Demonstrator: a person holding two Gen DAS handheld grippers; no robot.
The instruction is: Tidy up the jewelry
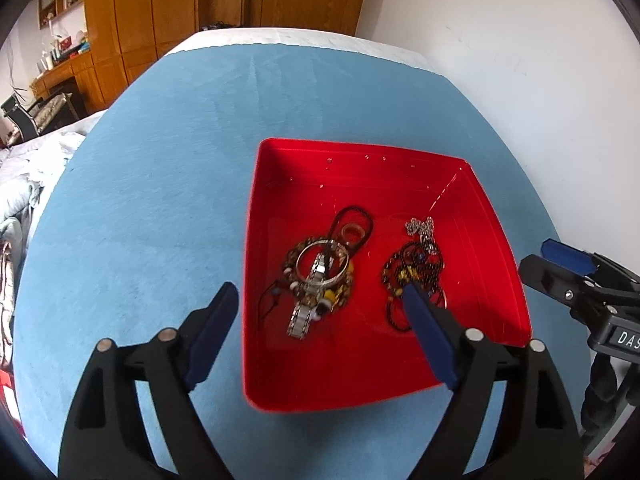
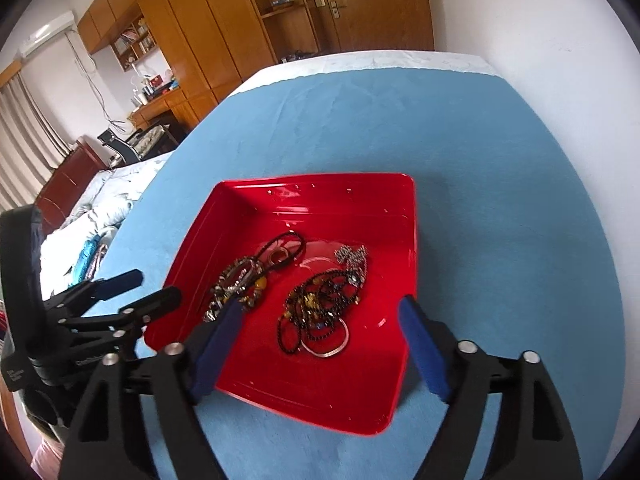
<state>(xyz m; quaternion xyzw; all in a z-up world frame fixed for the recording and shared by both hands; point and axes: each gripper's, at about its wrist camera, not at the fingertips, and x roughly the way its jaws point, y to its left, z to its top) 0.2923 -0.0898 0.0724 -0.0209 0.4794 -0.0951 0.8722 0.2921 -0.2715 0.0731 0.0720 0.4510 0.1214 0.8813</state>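
A red tray (image 1: 360, 364) (image 2: 304, 380) rests on a blue cloth and holds two heaps of jewelry. The left heap (image 1: 320, 276) (image 2: 238, 284) has a metal watch, a silver bangle, beaded bracelets and a black cord with a ring. The right heap (image 1: 416, 268) (image 2: 324, 304) is black bead strands with a silver chain (image 2: 352, 256) and a thin bangle (image 2: 332, 348). My left gripper (image 1: 320, 292) (image 2: 156, 285) hangs open above the tray's left side, nothing between its fingers. My right gripper (image 2: 322, 306) (image 1: 540, 256) is open over the tray's near edge, holding nothing.
The blue cloth (image 1: 160, 160) (image 2: 480, 152) covers a table that stands against a white wall (image 1: 520, 80) on the right. A bed with rumpled bedding (image 1: 24, 176) lies to the left. Wooden cupboards (image 2: 208, 40) stand at the back.
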